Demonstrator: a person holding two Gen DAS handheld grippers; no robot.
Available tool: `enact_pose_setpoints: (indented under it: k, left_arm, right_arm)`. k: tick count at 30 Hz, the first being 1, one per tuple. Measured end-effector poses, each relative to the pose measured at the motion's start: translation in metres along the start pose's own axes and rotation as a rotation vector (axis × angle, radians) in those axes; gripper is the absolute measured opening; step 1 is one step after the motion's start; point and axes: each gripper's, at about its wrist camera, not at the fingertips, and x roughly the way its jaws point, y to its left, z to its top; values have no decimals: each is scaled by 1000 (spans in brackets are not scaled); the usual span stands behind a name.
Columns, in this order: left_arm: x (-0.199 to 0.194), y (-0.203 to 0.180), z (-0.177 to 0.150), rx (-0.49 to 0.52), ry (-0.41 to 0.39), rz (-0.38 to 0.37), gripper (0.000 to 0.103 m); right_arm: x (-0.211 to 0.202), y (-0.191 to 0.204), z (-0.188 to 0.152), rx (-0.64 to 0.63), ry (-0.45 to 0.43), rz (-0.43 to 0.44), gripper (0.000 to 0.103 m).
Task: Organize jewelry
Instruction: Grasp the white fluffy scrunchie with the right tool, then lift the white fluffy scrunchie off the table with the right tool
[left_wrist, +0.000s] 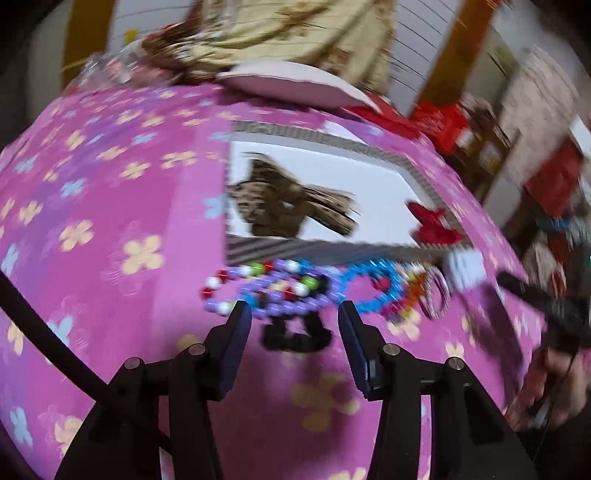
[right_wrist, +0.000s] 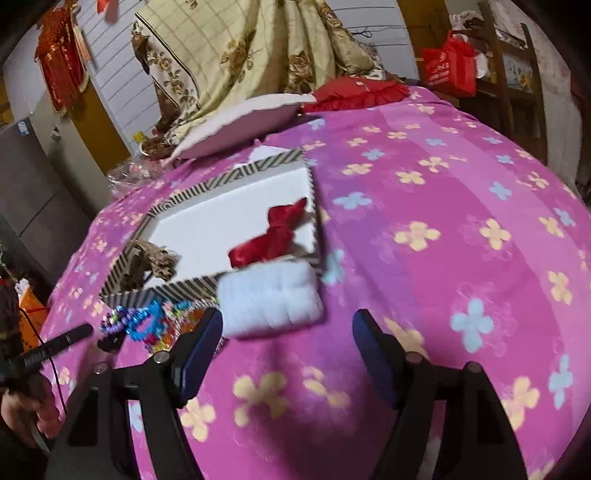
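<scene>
The left gripper (left_wrist: 295, 314) points down at a slant, its jaws partly apart with nothing pressed between them. The right gripper (right_wrist: 288, 328) also slants down, jaws wide apart. A hand (right_wrist: 26, 413) shows at 8 o'clock.

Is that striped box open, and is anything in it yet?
Open. The striped box has no lid on; a red bow and brown bow lie inside. The beads lie outside.

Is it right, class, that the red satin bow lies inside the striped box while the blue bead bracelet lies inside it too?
Not quite. The red satin bow is inside the striped box, but the blue bead bracelet lies outside it on the pink flowered blanket, as the left wrist view shows.
</scene>
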Motion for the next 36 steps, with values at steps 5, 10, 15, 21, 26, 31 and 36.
enact_pose_setpoints:
  k: [5, 10, 15, 21, 26, 31, 36]
  left_arm:
    - [12, -11, -4, 57, 57, 67, 25]
    - [17, 0, -5, 17, 79, 89, 25]
    - [17, 0, -6, 19, 84, 84, 25]
    - [22, -4, -10, 41, 111, 109, 25]
    - [22, -7, -11, 58, 107, 125, 19]
    - [22, -5, -10, 47, 104, 122, 0]
    - [9, -12, -9, 66, 55, 63, 0]
  right_arm:
    - [22, 6, 3, -23, 45, 23, 80]
    - [47, 13, 3, -85, 94, 7, 80]
    - [51, 19, 4, -113, 89, 7, 72]
    - [36, 27, 1, -172, 50, -12, 38]
    - [25, 19, 1, -143, 43, -11, 32]
    - [29, 14, -3, -127, 72, -38, 32]
    - [30, 11, -4, -105, 76, -28, 32]
